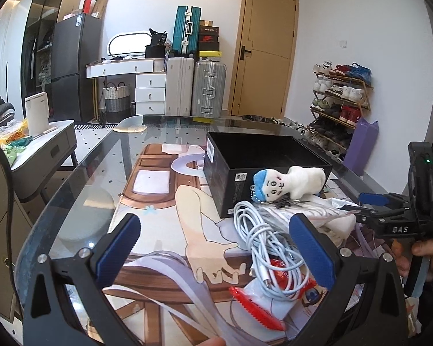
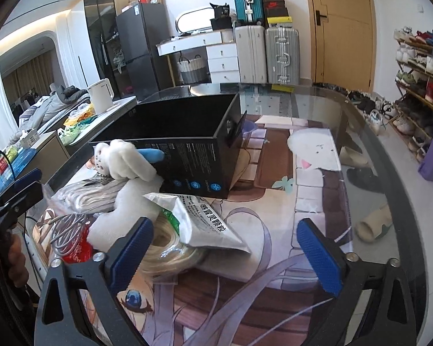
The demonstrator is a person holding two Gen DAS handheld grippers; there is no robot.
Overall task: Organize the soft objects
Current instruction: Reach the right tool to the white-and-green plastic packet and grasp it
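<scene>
An open black box point(image 1: 262, 170) point(image 2: 187, 141) stands on the glass table. A white plush doll with a blue cap point(image 1: 285, 184) point(image 2: 124, 161) leans against the box's near side. A coiled white cable point(image 1: 268, 245) point(image 2: 66, 230), a red and white packet point(image 1: 274, 288), a white medicine pouch point(image 2: 205, 225), a white fluffy piece point(image 2: 124, 216) and a blond hair bundle point(image 2: 170, 248) lie in a pile before the box. My left gripper point(image 1: 219, 250) is open and empty, above the table left of the pile. My right gripper point(image 2: 228, 253) is open and empty over the pouch's near end; in the left wrist view it point(image 1: 384, 204) shows at the right.
The glass table point(image 1: 95, 173) covers an anime-print mat point(image 2: 274, 259). A side counter with a white kettle point(image 1: 37, 112) stands to the left. Suitcases point(image 1: 196, 86), a dresser, a door and a shoe rack point(image 1: 340, 101) are behind. Slippers point(image 2: 372, 225) lie on the floor under the glass.
</scene>
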